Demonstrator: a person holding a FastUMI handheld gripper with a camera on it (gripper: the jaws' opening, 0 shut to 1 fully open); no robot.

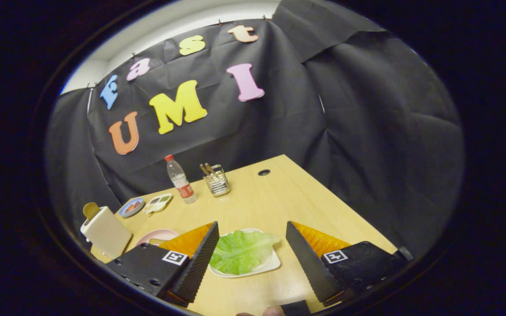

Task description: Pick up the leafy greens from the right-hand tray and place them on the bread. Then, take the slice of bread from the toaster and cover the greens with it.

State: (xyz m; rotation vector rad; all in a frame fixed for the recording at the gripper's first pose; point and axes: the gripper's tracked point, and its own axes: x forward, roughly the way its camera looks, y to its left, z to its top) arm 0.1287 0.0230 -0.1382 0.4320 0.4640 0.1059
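A pale green leaf of greens (240,251) lies on a white tray (271,264) on the wooden table. My gripper (251,231) hangs open above it, the leaf showing in the gap between the two fingers, with nothing held. The left finger (200,261) and the right finger (308,263) stand wide apart. Left of the fingers sits a pink plate (160,235), partly hidden by the left finger; what lies on it is hard to tell. Further left stands a white toaster (106,231) with a brown slice of bread (90,210) sticking up from its slot.
Beyond the trays stand a plastic water bottle (182,180) with a red cap, a wire holder (217,181) with sticks, a small blue dish (131,206) and a white palette-like dish (158,203). A round cable hole (264,172) marks the table's far side. Black cloth walls close in the booth.
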